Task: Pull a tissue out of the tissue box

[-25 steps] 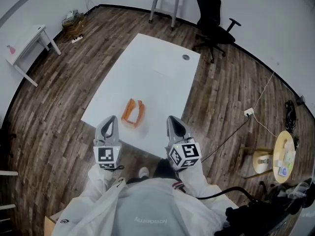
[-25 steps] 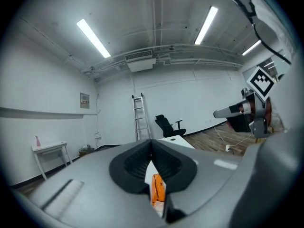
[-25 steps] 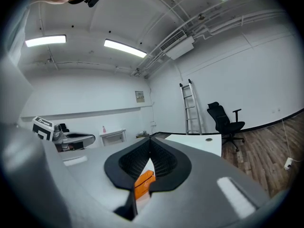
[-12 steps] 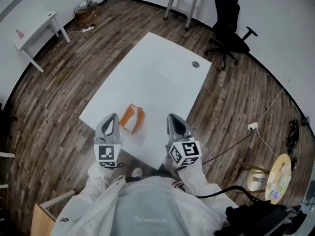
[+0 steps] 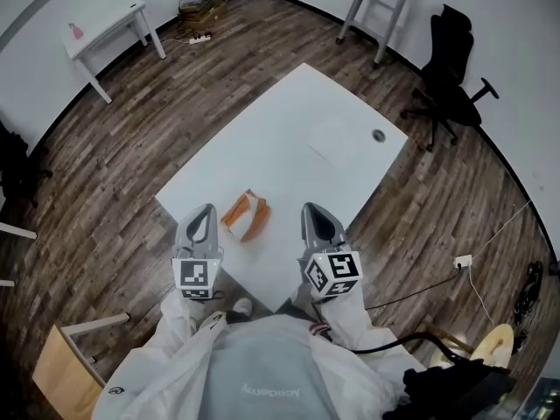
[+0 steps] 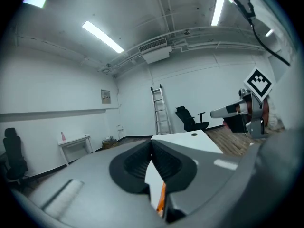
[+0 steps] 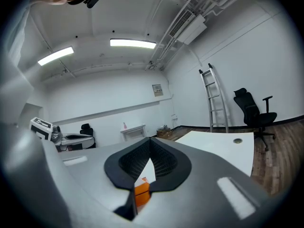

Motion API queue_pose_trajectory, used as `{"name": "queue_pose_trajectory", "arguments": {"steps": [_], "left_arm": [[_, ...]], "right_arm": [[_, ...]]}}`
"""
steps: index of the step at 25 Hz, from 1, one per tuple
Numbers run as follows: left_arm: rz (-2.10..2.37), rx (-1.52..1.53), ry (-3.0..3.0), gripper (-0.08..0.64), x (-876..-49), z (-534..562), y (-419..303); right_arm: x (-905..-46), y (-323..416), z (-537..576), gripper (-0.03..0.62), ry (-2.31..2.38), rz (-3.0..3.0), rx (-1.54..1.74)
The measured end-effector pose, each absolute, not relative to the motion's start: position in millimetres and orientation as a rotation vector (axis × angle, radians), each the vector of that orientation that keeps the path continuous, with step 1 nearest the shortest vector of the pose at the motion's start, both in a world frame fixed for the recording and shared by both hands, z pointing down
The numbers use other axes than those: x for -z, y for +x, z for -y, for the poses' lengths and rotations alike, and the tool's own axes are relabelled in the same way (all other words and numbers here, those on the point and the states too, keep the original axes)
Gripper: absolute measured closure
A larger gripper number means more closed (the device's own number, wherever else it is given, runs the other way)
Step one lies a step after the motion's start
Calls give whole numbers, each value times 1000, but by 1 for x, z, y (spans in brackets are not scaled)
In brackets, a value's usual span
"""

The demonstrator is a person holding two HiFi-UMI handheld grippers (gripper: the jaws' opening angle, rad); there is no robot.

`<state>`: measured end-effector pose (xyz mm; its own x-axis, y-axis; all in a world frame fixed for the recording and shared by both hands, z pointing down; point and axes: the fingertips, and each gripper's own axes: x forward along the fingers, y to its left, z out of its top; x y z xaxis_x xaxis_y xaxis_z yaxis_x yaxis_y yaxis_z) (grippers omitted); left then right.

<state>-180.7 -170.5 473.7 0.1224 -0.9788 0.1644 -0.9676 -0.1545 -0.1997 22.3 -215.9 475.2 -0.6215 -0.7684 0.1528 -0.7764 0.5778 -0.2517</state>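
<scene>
Standing at the near edge of a white desk (image 5: 297, 129), a person in white sleeves holds a pair of tongs in each hand, both pointing out over the desk. The left tongs (image 5: 205, 208) are together. In the left gripper view their dark pads meet at the tip with nothing between them. The right tongs (image 5: 310, 206) are also together, and the right gripper view shows their tips touching and empty.

The orange tissue box (image 5: 246, 215) lies on the near part of the desk, close to its near-left edge. It sits between the two tongs and a little beyond their tips, nearer the left pair, and touches neither. It lies at an angle to the desk edges. A pale patch shows on its top, but it cannot be made out whether that is a tissue. Each gripper view catches only an orange sliver of the tissue box below the closed tips (image 6: 162, 199) (image 7: 141, 192).

The rest of the desk is bare apart from a small round hole (image 5: 378, 135) near its far right corner. In the left gripper view, the right tongs show at the right side with their marker cube (image 6: 259, 82) on top.

Beyond the desk, on the wood floor (image 5: 131, 147), stand a ladder (image 5: 376, 7) and a black chair (image 5: 451, 68) at the far right. A small white side table (image 5: 109, 26) stands at the far left against the wall.
</scene>
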Motion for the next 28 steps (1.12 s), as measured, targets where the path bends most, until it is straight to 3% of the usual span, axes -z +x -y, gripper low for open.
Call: {"name": "queue_pose_trajectory", "arguments": {"steps": [28], "left_arm": [[-2051, 607, -2371, 560, -503, 187, -156]], "right_arm": [[-497, 24, 228, 591, 1206, 2791, -585]]}}
